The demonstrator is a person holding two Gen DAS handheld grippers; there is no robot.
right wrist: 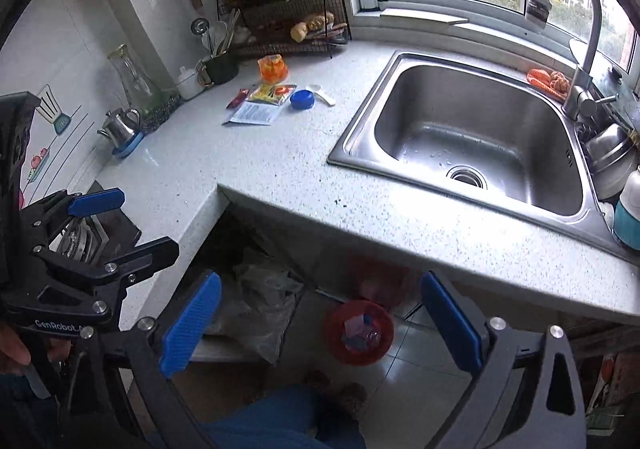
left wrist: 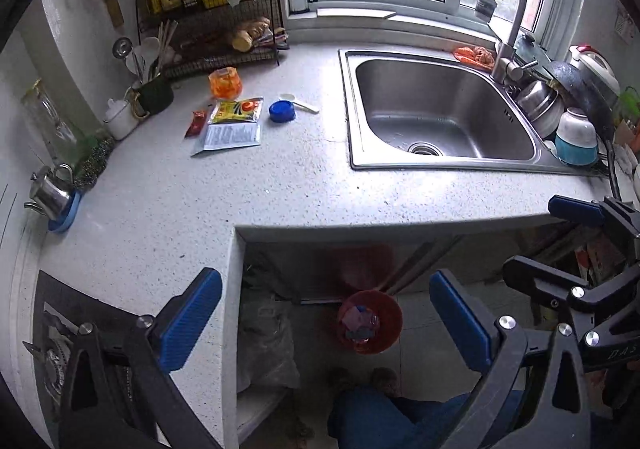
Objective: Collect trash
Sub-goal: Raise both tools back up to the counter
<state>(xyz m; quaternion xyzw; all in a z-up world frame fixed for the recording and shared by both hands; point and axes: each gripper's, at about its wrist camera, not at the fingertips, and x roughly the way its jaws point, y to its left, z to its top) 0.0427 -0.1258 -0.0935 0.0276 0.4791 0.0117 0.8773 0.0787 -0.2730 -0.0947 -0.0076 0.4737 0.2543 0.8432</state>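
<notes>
On the floor under the counter stands a red bin (left wrist: 370,323) (right wrist: 358,331) with scraps inside. Far back on the speckled counter lie an orange plastic cup (left wrist: 225,83) (right wrist: 273,69), a yellow packet (left wrist: 236,111) (right wrist: 272,93), a white packet (left wrist: 230,137), a red sachet (left wrist: 196,121), a blue lid (left wrist: 282,111) (right wrist: 302,99) and a white scoop (left wrist: 300,103). My left gripper (left wrist: 326,323) (right wrist: 124,227) is open and empty, high above the bin. Beside it my right gripper (right wrist: 322,325) (left wrist: 560,245) is open too, nothing between its blue pads.
A steel sink (left wrist: 420,89) (right wrist: 460,109) with a tall faucet (left wrist: 508,49) fills the right. Stacked dishes (left wrist: 576,133) stand beyond it. A wire rack (left wrist: 224,49) occupies the back corner, a gas stove (left wrist: 52,353) the near left. A person's blue trouser legs (left wrist: 400,417) are below.
</notes>
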